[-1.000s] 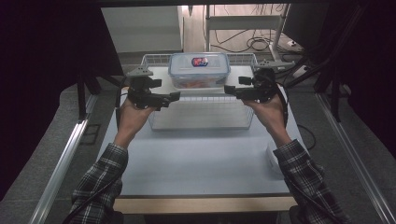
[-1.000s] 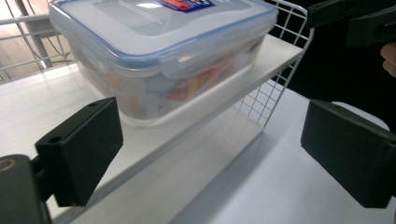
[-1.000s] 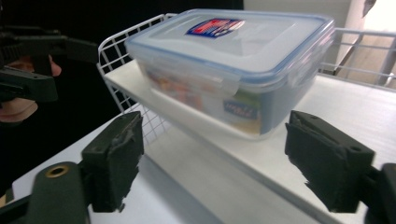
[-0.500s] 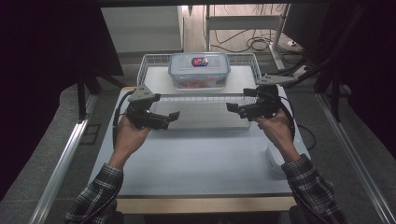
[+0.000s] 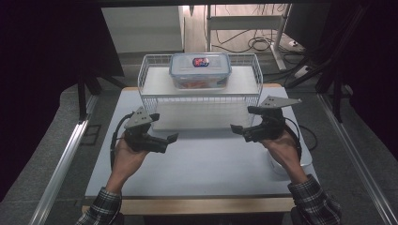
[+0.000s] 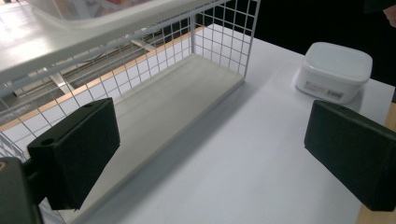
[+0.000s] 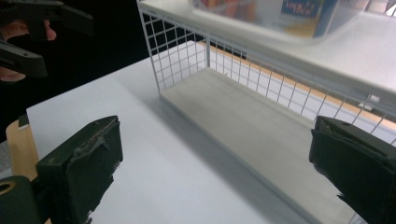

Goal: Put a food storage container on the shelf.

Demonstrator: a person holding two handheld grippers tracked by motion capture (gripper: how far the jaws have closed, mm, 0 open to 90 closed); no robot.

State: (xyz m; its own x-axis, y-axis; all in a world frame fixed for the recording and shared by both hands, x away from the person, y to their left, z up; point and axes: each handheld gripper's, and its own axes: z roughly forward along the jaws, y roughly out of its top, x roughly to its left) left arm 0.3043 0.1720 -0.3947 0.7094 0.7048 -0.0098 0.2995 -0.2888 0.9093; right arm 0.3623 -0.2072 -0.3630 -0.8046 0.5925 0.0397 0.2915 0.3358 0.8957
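From above, the left tool [image 5: 172, 137] and right tool [image 5: 236, 128] hover over the counter [image 5: 197, 173], both spread and empty, the right's jaws just opened wider, with the lidded container [image 5: 200, 70] well apart atop the wire rack [image 5: 199, 98]. Left gripper view: a white tub [image 6: 335, 70] sits beyond wide jaws. Right gripper view: jaws gape before the rack's lower shelf [image 7: 243, 116].

a pale table [image 5: 202, 173] with a wooden front edge carries everything here. at its far side stands a white wire rack [image 5: 199, 101] — two levels, its lower board resting directly on the table top. on the rack's upper shelf sits a clear lidded container [image 5: 200, 70], roughly at the middle. out to the right of the rack, near the table's right edge, lies a small white box [image 6: 335, 70] — well apart from the rack.
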